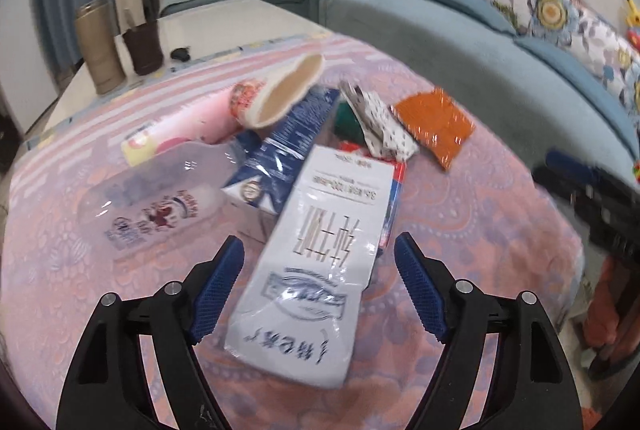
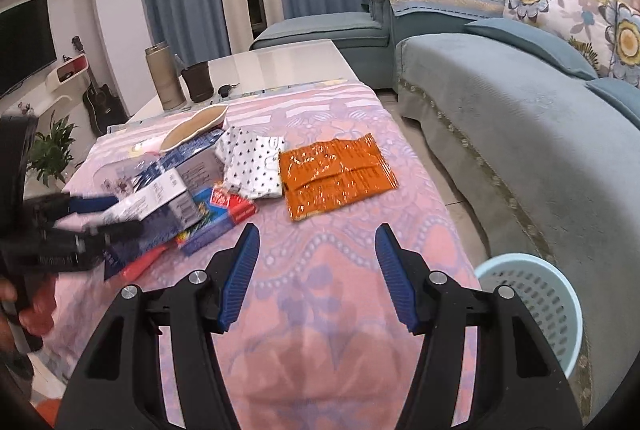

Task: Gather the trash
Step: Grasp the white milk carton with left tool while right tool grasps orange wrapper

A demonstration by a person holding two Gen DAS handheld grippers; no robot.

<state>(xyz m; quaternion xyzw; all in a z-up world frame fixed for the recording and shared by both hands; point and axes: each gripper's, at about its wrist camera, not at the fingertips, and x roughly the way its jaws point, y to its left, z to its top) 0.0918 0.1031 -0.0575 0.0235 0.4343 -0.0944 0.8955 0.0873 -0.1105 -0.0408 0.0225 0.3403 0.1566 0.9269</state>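
A pile of trash lies on the pink patterned tablecloth (image 1: 460, 230). My left gripper (image 1: 320, 254) is open, its jaws on either side of a white carton (image 1: 320, 254) with black characters; contact is unclear. Beyond lie a blue and white carton (image 1: 280, 150), a clear plastic bottle (image 1: 160, 198), a squashed paper cup (image 1: 280, 90), a dotted white wrapper (image 1: 380, 122) and an orange foil packet (image 1: 436, 126). My right gripper (image 2: 316, 258) is open and empty above the cloth, short of the orange packet (image 2: 336, 174). The left gripper (image 2: 80, 218) shows at the white carton (image 2: 152, 198).
A light blue slotted basket (image 2: 532, 306) stands on the floor right of the table. A teal sofa (image 2: 520, 118) runs along the right. A tan flask (image 2: 164, 78) and a dark cup (image 2: 196, 80) stand at the table's far end.
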